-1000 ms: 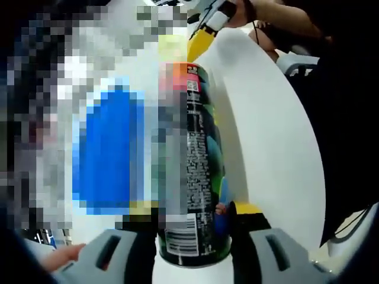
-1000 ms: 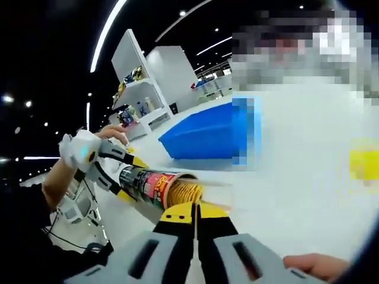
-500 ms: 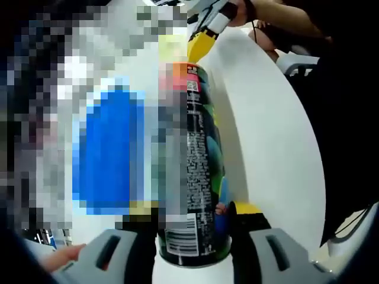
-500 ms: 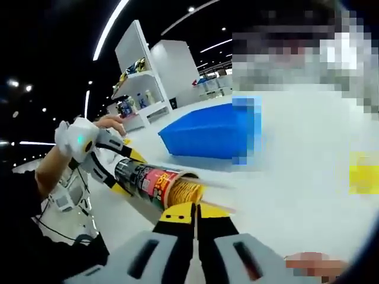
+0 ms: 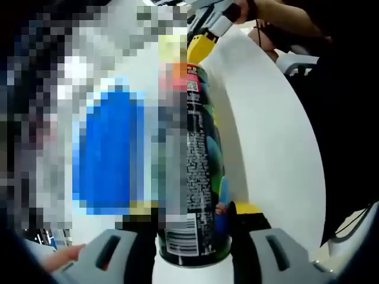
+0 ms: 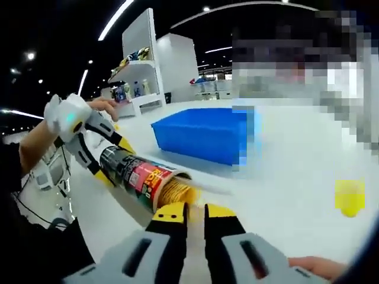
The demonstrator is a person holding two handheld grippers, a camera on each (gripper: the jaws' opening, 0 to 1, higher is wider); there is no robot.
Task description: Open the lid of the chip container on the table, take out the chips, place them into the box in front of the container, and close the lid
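My left gripper (image 5: pixel 192 234) is shut on the base of the chip can (image 5: pixel 198 160), a dark printed tube that runs away from the camera. In the right gripper view the chip can (image 6: pixel 139 174) lies tilted over the white table (image 6: pixel 284 177), held by the left gripper (image 6: pixel 111 161). Its open mouth faces me, with the stacked chips (image 6: pixel 177 192) showing inside. My right gripper (image 6: pixel 195 208) sits just in front of that mouth, its yellow-tipped jaws a little apart with nothing between them. The blue box (image 6: pixel 201 139) stands behind the can.
A small yellow object (image 6: pixel 349 196) lies on the table to the right. White shelves (image 6: pixel 139 65) stand far behind. A hand (image 6: pixel 314 266) shows at the lower right. The blue box (image 5: pixel 106 154) is left of the can, and the table edge (image 5: pixel 308 154) curves on the right.
The right gripper's jaws, pressed together before, have parted slightly. The right view has shifted, so the can's mouth sits closer to its jaws. The left gripper's hold on the can is unchanged.
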